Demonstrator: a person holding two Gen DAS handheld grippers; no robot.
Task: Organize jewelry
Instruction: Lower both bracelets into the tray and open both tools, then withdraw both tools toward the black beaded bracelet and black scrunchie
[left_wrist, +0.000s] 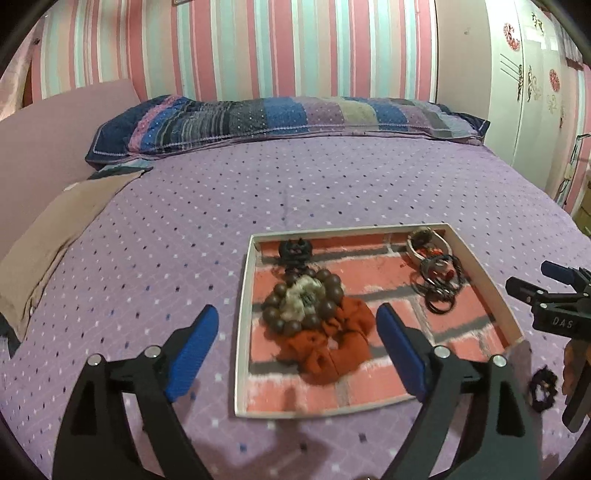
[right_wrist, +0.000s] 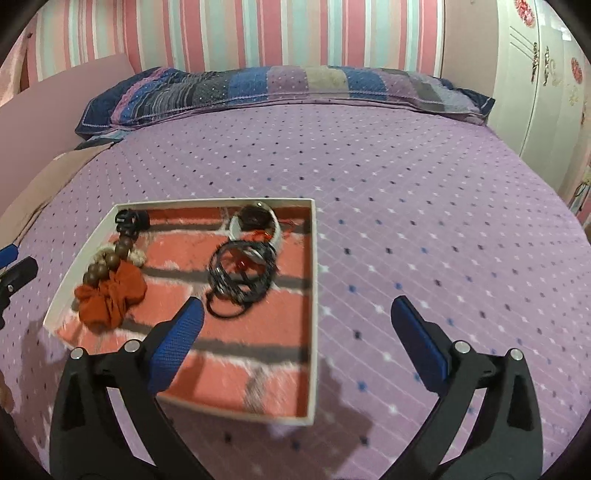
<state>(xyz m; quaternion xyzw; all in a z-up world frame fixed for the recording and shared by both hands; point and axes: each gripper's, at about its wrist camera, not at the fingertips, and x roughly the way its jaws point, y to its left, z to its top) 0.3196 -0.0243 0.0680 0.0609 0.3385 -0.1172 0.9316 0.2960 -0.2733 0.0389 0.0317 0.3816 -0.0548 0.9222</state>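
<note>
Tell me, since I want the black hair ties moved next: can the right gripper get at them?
Probably yes: the right gripper is open, the hair ties lie uncovered in the tray just ahead.

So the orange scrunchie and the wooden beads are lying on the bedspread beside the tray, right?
Not quite. The orange scrunchie and wooden beads lie inside the tray, touching each other, not on the bedspread beside it. The left wrist view shows this plainly.

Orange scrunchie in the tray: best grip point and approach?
Take the orange scrunchie by its near, bunched edge, coming from above with the left gripper, whose open jaws already straddle it. The bead bracelet overlaps its far side, so avoid that edge. The fabric folds should pinch easily. The tray wall looks low.
</note>
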